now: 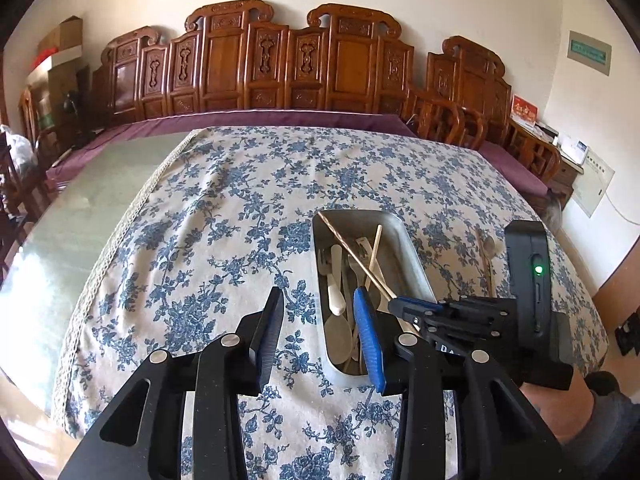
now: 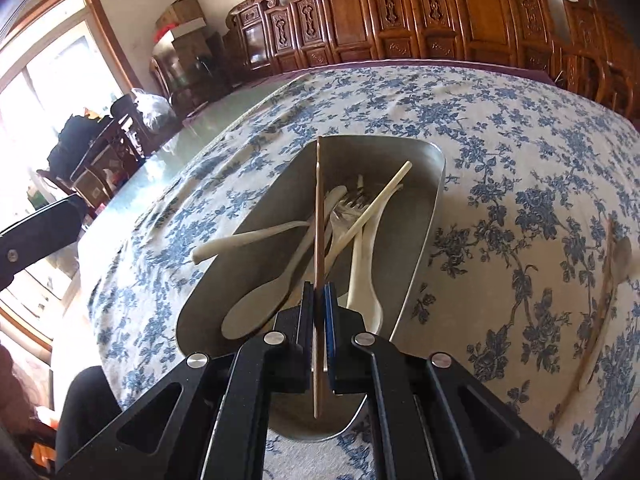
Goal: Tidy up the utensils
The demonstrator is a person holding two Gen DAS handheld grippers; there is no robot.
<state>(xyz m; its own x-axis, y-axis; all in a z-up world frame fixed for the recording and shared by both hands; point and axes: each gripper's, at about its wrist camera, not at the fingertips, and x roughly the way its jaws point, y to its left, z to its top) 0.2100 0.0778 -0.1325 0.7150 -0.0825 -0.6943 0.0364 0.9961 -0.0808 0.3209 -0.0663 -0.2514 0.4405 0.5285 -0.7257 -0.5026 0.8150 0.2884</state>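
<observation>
A metal tray [image 1: 404, 256] [image 2: 424, 216] sits on the floral tablecloth and holds white spoons, a fork [image 2: 350, 204] and a pale chopstick [image 2: 372, 210]. My right gripper [image 2: 319, 292] is shut on a brown chopstick [image 2: 319, 216] and holds it over the tray; it also shows in the left wrist view [image 1: 394, 302], with the brown chopstick [image 1: 352, 254] slanting across the tray. My left gripper [image 1: 320, 300] is open and empty above the tray's near left edge. A wooden spoon [image 2: 618, 264] [image 1: 489, 246] and another chopstick [image 2: 596, 312] lie on the cloth right of the tray.
The floral tablecloth [image 1: 240, 208] covers most of a glass-topped table [image 1: 80, 216]. Carved wooden benches [image 1: 280, 60] line the far wall. A window and cluttered chairs [image 2: 100, 148] stand to the left in the right wrist view.
</observation>
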